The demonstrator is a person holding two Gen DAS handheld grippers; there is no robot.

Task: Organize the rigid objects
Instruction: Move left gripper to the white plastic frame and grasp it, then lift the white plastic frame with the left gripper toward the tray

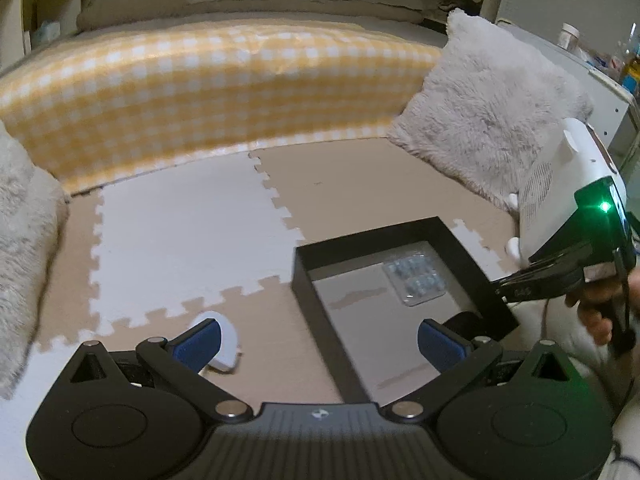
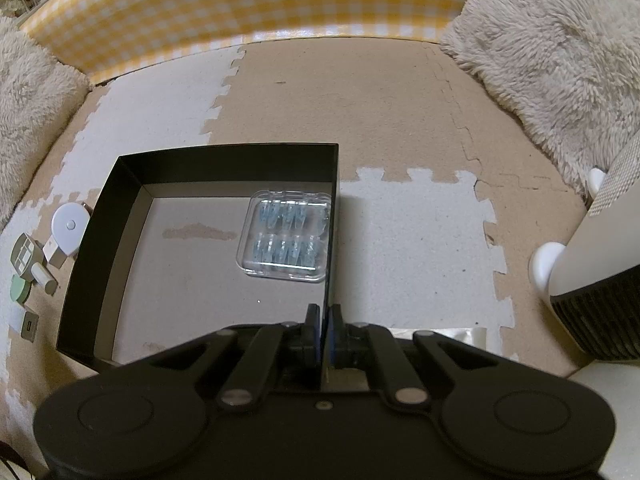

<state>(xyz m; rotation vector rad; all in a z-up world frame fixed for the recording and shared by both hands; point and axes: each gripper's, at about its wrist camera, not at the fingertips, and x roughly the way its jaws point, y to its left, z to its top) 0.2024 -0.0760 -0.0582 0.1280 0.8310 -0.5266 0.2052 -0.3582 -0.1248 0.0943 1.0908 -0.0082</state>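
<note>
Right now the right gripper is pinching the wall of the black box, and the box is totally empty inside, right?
Not quite. The right gripper does pinch the black box by its wall, but the box isn't empty: a clear plastic case of small blue pieces lies on its floor, beside that wall. The right wrist view shows it.

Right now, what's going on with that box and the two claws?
The right claw is shut on the near right wall of the shallow black cardboard box, steadying it. Inside lies one clear plastic case of blue pieces. The left claw is open and empty, near a round white gadget on the foam mat.
</note>
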